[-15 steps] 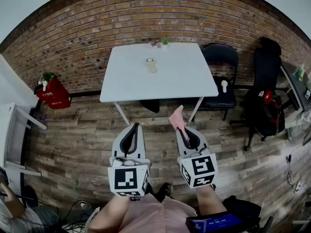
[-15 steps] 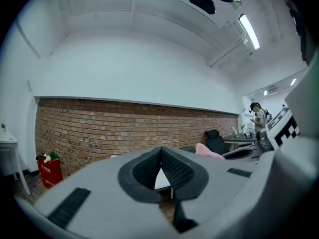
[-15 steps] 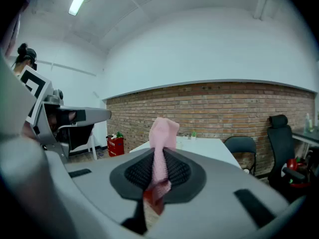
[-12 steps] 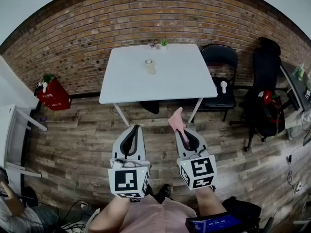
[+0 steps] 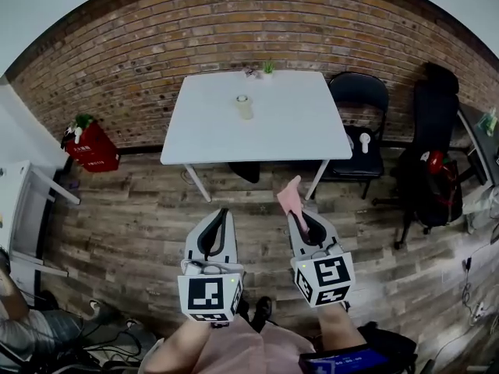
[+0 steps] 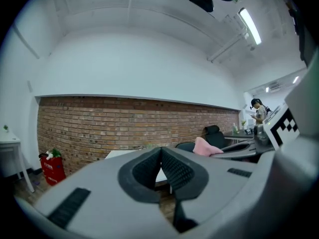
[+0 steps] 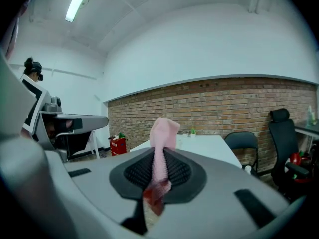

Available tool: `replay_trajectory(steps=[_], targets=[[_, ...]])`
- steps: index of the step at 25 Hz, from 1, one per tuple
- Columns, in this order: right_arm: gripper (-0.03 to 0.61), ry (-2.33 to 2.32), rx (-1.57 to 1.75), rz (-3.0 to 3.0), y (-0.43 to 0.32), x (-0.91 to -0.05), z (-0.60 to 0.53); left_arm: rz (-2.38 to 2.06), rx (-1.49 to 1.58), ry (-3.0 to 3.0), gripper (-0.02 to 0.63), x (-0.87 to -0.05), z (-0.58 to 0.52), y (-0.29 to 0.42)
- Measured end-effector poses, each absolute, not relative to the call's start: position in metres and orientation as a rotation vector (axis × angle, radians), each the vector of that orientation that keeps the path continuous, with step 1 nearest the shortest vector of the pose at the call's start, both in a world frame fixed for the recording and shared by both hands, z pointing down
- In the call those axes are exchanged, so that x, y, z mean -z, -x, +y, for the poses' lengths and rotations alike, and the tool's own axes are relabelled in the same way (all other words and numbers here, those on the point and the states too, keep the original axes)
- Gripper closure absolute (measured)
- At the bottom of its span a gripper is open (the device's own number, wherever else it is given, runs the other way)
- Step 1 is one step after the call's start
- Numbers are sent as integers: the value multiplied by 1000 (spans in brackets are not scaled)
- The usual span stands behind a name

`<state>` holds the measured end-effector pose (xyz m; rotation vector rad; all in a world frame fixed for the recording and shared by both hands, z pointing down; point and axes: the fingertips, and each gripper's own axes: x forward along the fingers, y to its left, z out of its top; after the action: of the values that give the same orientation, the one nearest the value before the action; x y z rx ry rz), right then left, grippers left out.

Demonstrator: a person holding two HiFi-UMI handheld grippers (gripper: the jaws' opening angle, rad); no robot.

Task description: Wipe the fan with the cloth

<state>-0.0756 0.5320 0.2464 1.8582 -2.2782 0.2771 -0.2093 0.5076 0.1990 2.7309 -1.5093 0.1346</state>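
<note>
Head view: left gripper (image 5: 220, 213) jaws closed together, nothing between them. Right gripper (image 5: 300, 215) clamps the pink cloth (image 5: 288, 195), which projects beyond the jaw tips. Both hang over the wood floor (image 5: 132, 224), near the white table (image 5: 304, 127)

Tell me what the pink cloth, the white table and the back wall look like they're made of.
Pink cloth: soft fabric, matte, bunched in soft folds; the weave is too fine to name. Table: smooth white top, probably laminate or painted board, on thin pale legs, possibly metal. Wall: red-brown brick with pale mortar lines, rough and matte; could be veneer.
</note>
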Motion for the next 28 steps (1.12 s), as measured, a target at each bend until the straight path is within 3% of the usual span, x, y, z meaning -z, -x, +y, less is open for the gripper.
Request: replay_trajectory(steps=[10, 28], targets=[[537, -1821, -325, -2277, 75, -270, 488, -1521, -177, -2689, 603, -225, 462, 212], [537, -1875, -286, -2239, 67, -255, 270, -1440, -151, -2738, 603, -223, 245, 205]])
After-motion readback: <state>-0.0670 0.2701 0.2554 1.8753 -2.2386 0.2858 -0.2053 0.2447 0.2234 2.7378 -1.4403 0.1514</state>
